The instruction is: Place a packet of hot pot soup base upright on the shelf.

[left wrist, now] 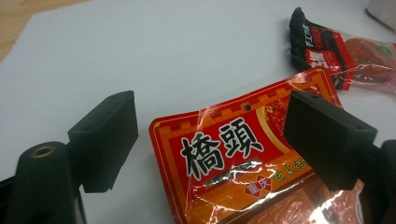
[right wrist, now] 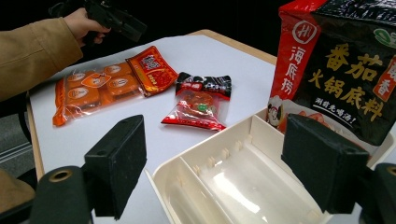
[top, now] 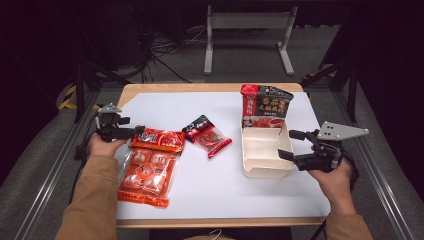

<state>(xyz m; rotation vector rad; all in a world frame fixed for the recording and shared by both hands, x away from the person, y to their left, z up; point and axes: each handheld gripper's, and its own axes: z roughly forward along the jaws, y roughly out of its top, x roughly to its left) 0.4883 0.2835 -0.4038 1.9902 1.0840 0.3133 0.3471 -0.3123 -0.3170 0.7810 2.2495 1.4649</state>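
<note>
The left gripper [top: 131, 131], jaws open and gripping nothing, hangs at the top edge of the orange seasoning packet [top: 148, 167], which lies flat on the white table [top: 215, 185] with its long axis running toward the person — far nearer this hand than the other. The right gripper [top: 290, 145], also open and empty, waits beside the white divided tray [top: 265, 152] — a red-and-black soup-base bag [top: 265, 106] stands in its far end, the near compartments are bare, and a small red sachet [top: 207, 136] lies between packet and tray.
</note>
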